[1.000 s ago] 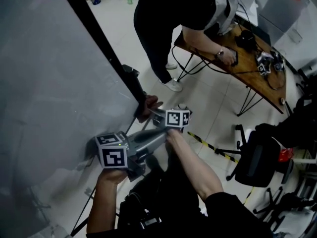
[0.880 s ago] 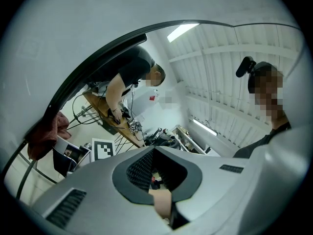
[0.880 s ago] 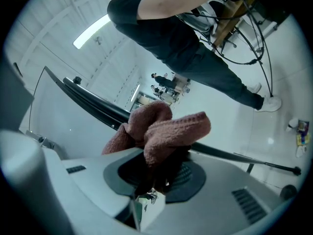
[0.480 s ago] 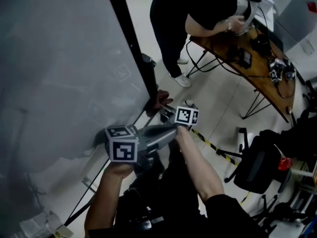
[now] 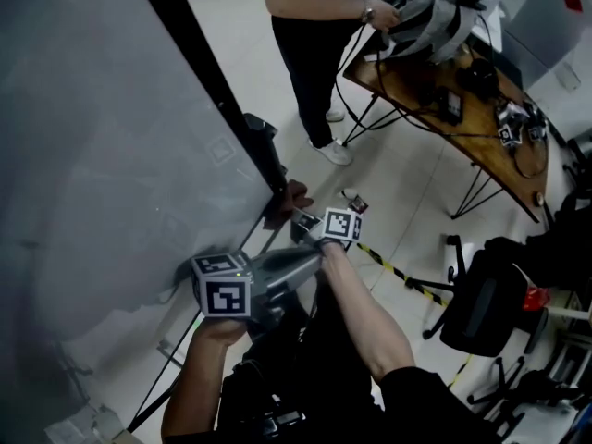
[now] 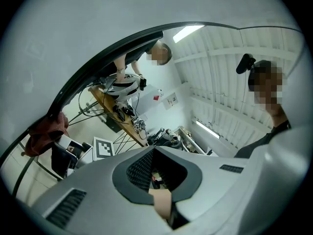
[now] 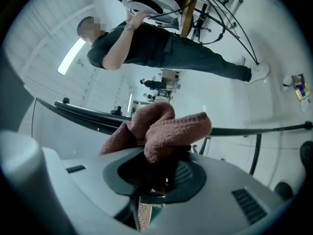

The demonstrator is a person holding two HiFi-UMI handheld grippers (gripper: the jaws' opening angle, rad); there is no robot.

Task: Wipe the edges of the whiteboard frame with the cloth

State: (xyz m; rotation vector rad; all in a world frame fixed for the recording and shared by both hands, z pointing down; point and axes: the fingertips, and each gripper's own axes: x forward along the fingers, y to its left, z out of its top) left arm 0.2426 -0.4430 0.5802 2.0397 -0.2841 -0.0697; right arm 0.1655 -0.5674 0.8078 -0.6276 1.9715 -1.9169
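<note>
Head view shows the right tongs [image 5: 302,218] clamped shut on a reddish-brown cloth [image 5: 285,198] and pressing it against the lower end of the whiteboard frame [image 5: 217,86], just below a dark bracket [image 5: 264,146] on that black edge. Right gripper view confirms the grip: the cloth [image 7: 164,125] bulges out of the closed tongs [image 7: 159,169] and meets the frame's dark bar [image 7: 83,112]. Over the past second the cloth has barely travelled along the frame and stays at this bottom stretch, which suggests the wipe is dwelling on the end of this side, not sweeping on; judging from that, the other edges are likely still to come. The left tongs [image 5: 311,255] wait short of the frame, beside the right one, and the left gripper view shows them [image 6: 155,173] closed tip to tip on nothing, the cloth [image 6: 46,130] visible against the frame [image 6: 98,65] beyond. Well away from the frame, a bystander [image 5: 319,26] at a wooden bench [image 5: 435,123] has lifted a white helmet-like rig [image 5: 421,12] that was lower a moment ago.
</note>
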